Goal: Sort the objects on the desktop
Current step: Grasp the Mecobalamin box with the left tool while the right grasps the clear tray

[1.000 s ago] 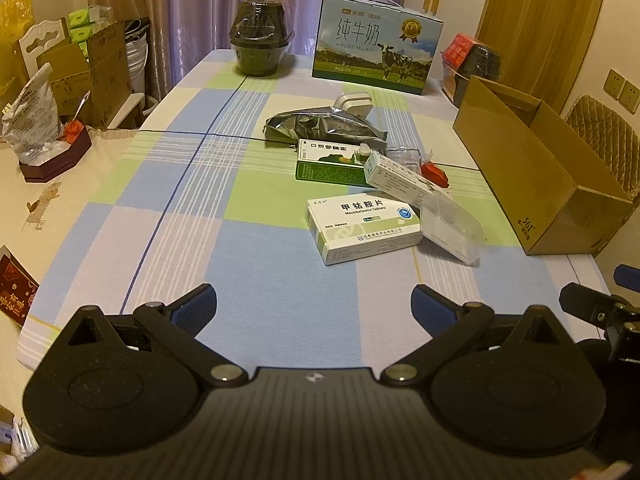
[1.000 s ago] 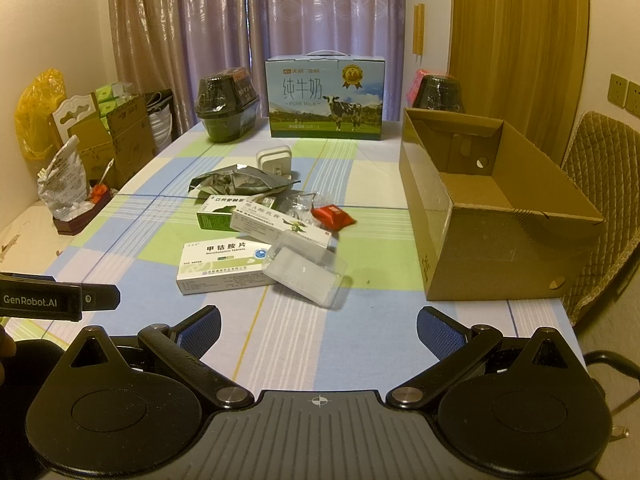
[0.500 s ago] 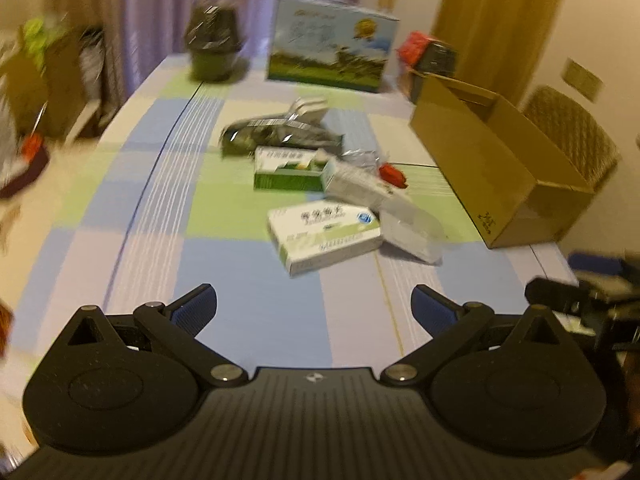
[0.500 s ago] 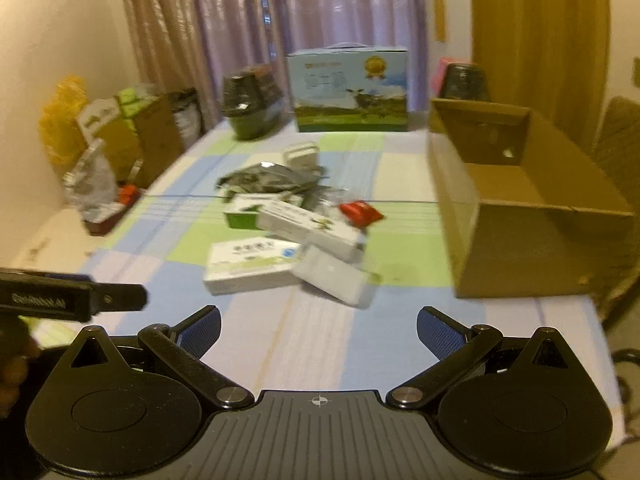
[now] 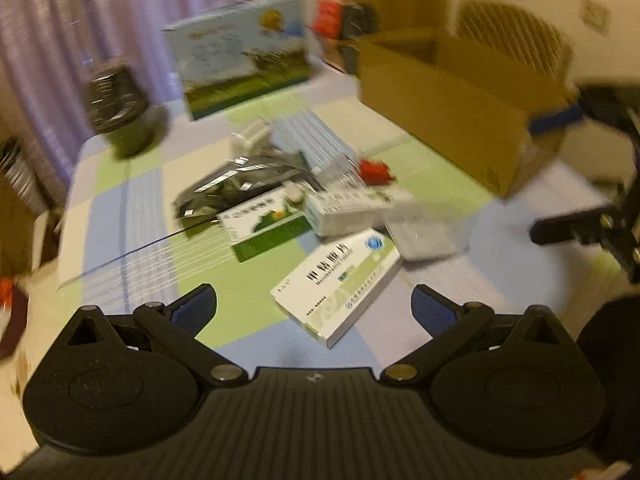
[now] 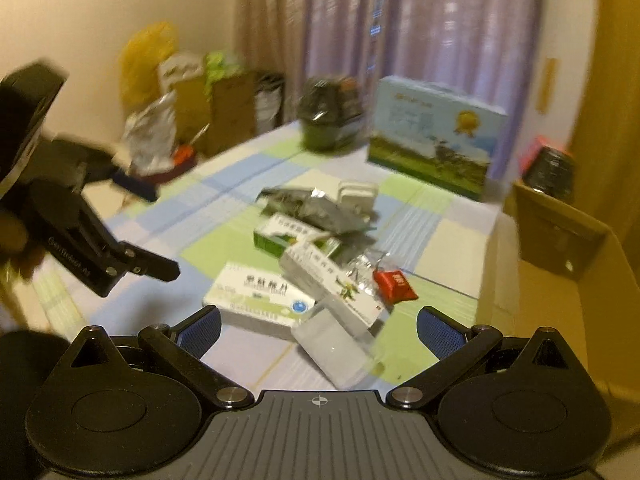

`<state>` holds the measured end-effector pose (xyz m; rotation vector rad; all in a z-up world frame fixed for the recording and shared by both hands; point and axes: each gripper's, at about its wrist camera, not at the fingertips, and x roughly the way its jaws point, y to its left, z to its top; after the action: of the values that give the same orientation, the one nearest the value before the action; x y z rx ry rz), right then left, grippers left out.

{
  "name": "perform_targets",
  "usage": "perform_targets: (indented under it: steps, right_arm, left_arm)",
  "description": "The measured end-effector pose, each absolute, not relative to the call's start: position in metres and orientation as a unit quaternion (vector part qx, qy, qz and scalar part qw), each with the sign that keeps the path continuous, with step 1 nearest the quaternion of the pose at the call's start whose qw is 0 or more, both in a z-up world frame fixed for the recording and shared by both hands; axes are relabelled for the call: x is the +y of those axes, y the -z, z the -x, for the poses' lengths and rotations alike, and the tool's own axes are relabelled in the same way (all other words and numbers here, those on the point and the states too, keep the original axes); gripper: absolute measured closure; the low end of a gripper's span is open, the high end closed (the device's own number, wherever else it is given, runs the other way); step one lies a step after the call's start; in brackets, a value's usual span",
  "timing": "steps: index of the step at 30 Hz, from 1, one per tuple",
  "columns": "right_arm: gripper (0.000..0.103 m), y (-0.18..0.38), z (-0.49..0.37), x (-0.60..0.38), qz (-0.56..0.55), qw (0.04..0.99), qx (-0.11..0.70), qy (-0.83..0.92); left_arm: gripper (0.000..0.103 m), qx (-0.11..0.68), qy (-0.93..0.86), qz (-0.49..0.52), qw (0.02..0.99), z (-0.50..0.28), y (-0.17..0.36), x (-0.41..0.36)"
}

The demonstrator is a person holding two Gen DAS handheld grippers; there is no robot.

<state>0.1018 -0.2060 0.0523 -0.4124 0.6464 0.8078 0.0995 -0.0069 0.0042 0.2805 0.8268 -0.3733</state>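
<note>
A heap of small items lies mid-table: a white medicine box (image 5: pixel 340 280) (image 6: pixel 260 300) nearest me, a green and white box (image 5: pixel 268 224) (image 6: pixel 280 236), a long white box (image 5: pixel 344 208) (image 6: pixel 332 280), a clear plastic case (image 5: pixel 424 232) (image 6: pixel 336 348), a silver foil bag (image 5: pixel 236 184) (image 6: pixel 316 204) and a red packet (image 5: pixel 374 170) (image 6: pixel 394 284). My left gripper (image 5: pixel 314 308) hovers open just short of the white medicine box. Open as well, my right gripper (image 6: pixel 318 328) hangs over the clear case. Both hold nothing.
An open cardboard box (image 5: pixel 452 108) (image 6: pixel 560 264) stands at the table's right side. A blue milk carton (image 5: pixel 244 52) (image 6: pixel 436 136) and a dark pot (image 5: pixel 118 108) (image 6: pixel 330 112) sit at the far end. Clutter is stacked beside the table at the left.
Both grippers have swung forward toward the heap, the left turning rightward and the right turning leftward; the views are blurred by motion. Fingers stay open.
</note>
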Motion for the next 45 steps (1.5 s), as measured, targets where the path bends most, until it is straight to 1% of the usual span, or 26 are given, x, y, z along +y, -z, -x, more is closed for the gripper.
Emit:
perform_targets:
  steps: [7, 12, 15, 16, 20, 23, 24, 27, 28, 31, 37, 40, 42, 44, 45]
  right_arm:
    - [0.002, -0.009, -0.135, -0.188, 0.288, 0.791, 0.327, -0.431]
    - [0.003, 0.017, -0.162, -0.179, 0.322, 0.763, 0.341, -0.444]
    - [0.015, 0.033, -0.173, -0.174, 0.342, 0.746, 0.352, -0.450]
    - [0.017, 0.037, -0.177, -0.173, 0.345, 0.740, 0.356, -0.454]
    - [0.019, 0.048, -0.189, -0.169, 0.345, 0.730, 0.367, -0.461]
    - [0.023, 0.053, -0.194, -0.165, 0.345, 0.726, 0.377, -0.460]
    - [0.025, 0.055, -0.195, -0.164, 0.344, 0.725, 0.381, -0.458]
    - [0.037, 0.058, -0.199, -0.164, 0.333, 0.728, 0.397, -0.450]
    - [0.037, 0.058, -0.199, -0.165, 0.329, 0.730, 0.395, -0.450]
    - [0.041, 0.055, -0.193, -0.168, 0.314, 0.734, 0.404, -0.447]
    - [0.042, 0.049, -0.172, -0.176, 0.300, 0.743, 0.440, -0.406]
    - [0.042, 0.047, -0.163, -0.186, 0.266, 0.745, 0.467, -0.395]
    - [0.042, 0.046, -0.156, -0.190, 0.246, 0.741, 0.475, -0.407]
    - [0.036, 0.046, -0.149, -0.193, 0.251, 0.744, 0.465, -0.408]
    - [0.026, 0.046, -0.147, -0.193, 0.257, 0.745, 0.461, -0.407]
  left_arm:
    - [0.001, 0.414, 0.259, -0.180, 0.854, -0.132, 0.030, -0.020]
    - [0.001, 0.425, 0.292, -0.193, 0.835, -0.157, 0.049, -0.023]
    - [0.003, 0.424, 0.295, -0.216, 0.829, -0.167, 0.059, -0.026]
    - [0.005, 0.423, 0.298, -0.221, 0.827, -0.171, 0.062, -0.027]
    - [0.006, 0.431, 0.308, -0.225, 0.818, -0.181, 0.072, -0.031]
    - [0.007, 0.441, 0.314, -0.226, 0.810, -0.188, 0.080, -0.033]
    - [0.010, 0.445, 0.313, -0.224, 0.809, -0.190, 0.083, -0.033]
    - [0.019, 0.456, 0.317, -0.216, 0.803, -0.193, 0.089, -0.033]
    - [0.024, 0.460, 0.317, -0.213, 0.802, -0.194, 0.090, -0.033]
    - [0.025, 0.460, 0.311, -0.207, 0.806, -0.189, 0.092, -0.033]
    - [0.033, 0.476, 0.269, -0.180, 0.818, -0.162, 0.088, -0.024]
    - [0.035, 0.485, 0.246, -0.156, 0.825, -0.143, 0.086, -0.014]
    - [0.034, 0.486, 0.236, -0.143, 0.829, -0.134, 0.085, -0.012]
    - [0.032, 0.486, 0.231, -0.135, 0.832, -0.130, 0.085, -0.009]
    - [0.029, 0.485, 0.229, -0.132, 0.834, -0.130, 0.084, -0.008]
